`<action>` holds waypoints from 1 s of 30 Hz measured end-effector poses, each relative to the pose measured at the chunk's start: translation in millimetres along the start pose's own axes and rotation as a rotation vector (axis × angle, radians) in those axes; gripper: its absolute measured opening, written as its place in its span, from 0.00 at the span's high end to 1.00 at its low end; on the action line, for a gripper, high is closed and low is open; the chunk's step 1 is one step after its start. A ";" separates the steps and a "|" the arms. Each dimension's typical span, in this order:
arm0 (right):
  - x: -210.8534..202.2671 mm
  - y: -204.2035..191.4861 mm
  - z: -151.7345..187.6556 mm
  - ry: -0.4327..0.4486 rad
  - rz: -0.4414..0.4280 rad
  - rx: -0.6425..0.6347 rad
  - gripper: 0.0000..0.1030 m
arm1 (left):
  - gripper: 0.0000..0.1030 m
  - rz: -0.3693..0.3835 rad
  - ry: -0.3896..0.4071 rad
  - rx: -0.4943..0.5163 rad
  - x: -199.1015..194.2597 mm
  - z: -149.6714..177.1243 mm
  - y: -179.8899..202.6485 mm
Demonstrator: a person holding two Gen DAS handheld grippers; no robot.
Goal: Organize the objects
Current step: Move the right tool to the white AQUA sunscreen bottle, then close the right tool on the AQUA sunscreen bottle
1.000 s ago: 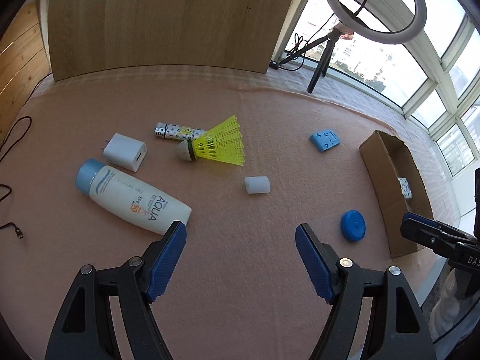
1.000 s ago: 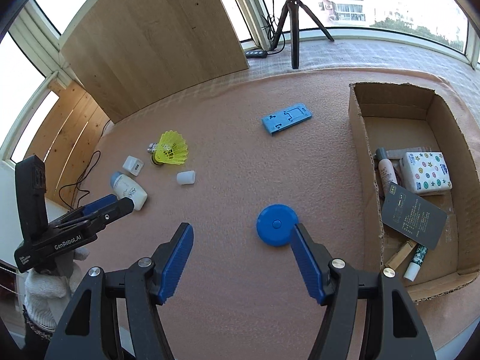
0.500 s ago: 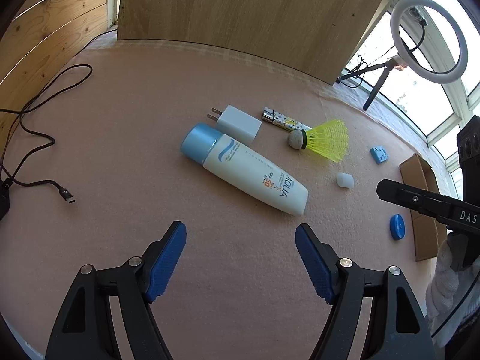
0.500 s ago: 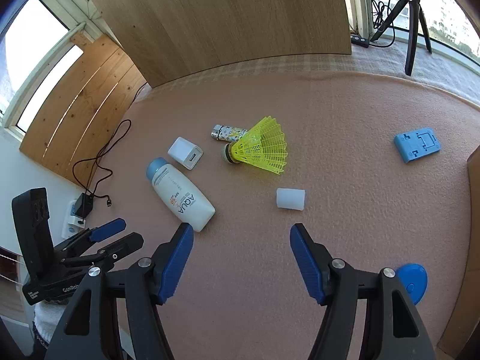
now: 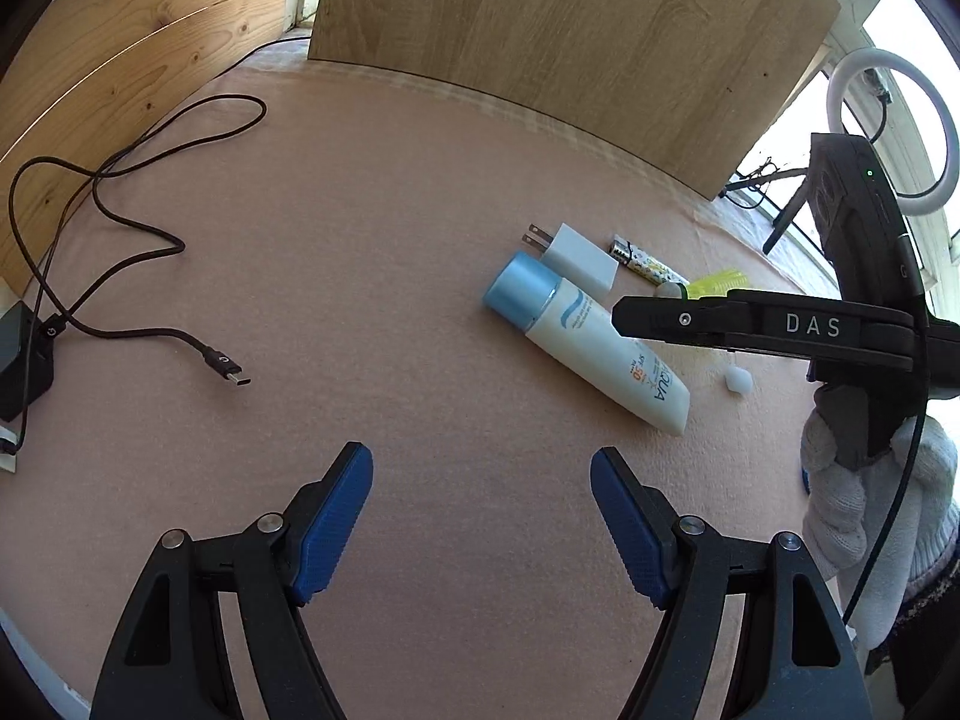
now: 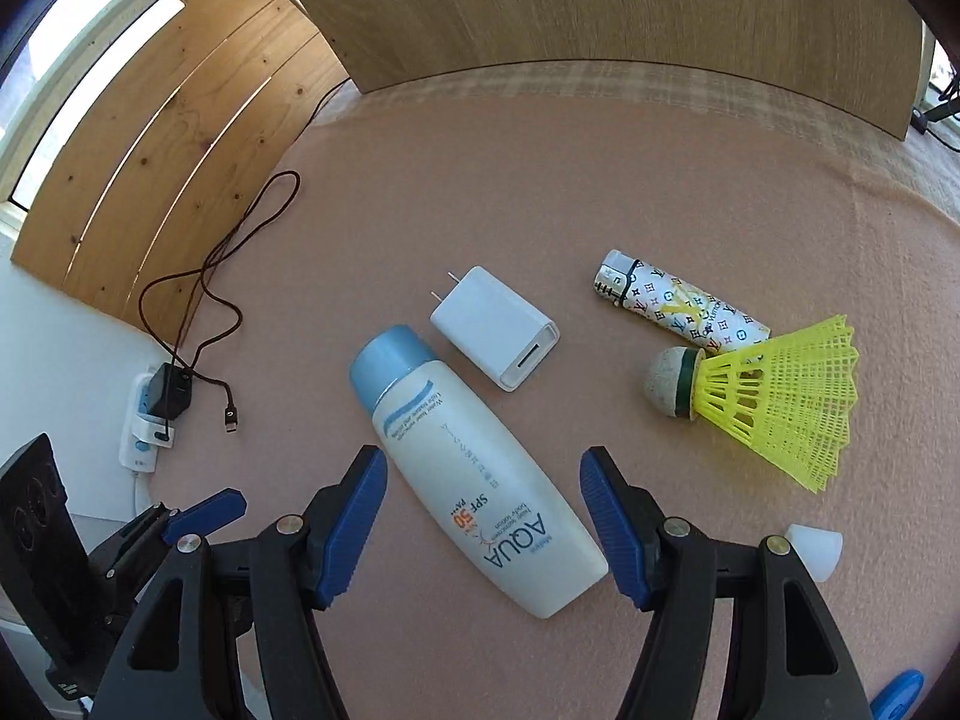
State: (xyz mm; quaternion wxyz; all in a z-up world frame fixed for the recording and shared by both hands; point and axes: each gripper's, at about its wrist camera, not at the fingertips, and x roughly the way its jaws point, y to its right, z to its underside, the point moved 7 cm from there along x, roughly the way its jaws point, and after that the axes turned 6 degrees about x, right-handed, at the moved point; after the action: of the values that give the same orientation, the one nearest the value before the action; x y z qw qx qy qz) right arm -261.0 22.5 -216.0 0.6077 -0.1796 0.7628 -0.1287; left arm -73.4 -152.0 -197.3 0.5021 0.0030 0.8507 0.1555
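A white AQUA sunscreen bottle (image 6: 474, 468) with a blue cap lies flat on the pink cloth; it also shows in the left wrist view (image 5: 591, 339). My right gripper (image 6: 480, 480) is open, its blue jaws on either side of the bottle's lower half, above it. A white charger plug (image 6: 495, 327), a patterned lighter (image 6: 678, 303), a yellow shuttlecock (image 6: 774, 396) and a small white cap (image 6: 813, 549) lie near. My left gripper (image 5: 480, 492) is open and empty over bare cloth, left of the bottle. The right gripper (image 5: 762, 324) crosses the left wrist view.
A black USB cable (image 5: 120, 240) lies on the cloth at the left and runs to a wall adapter (image 6: 168, 396). A wooden board (image 6: 600, 6) stands at the back. A blue round lid (image 6: 897, 696) shows at the lower right edge. A ring light (image 5: 888, 126) stands by the window.
Both grippers have swung left, away from the cardboard box and blue lid. My right gripper has closed in on the sunscreen bottle and now straddles it. Both stay open.
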 end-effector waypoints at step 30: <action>11.6 -7.4 40.4 -0.053 -0.016 -0.005 0.63 | 0.24 0.022 -0.020 -0.008 -5.2 23.6 -5.5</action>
State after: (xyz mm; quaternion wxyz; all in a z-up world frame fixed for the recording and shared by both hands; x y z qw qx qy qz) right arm -223.1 11.6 -232.4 0.6262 -0.1905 0.7453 -0.1269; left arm -49.9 -151.9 -204.8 0.5088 0.0120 0.8450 0.1642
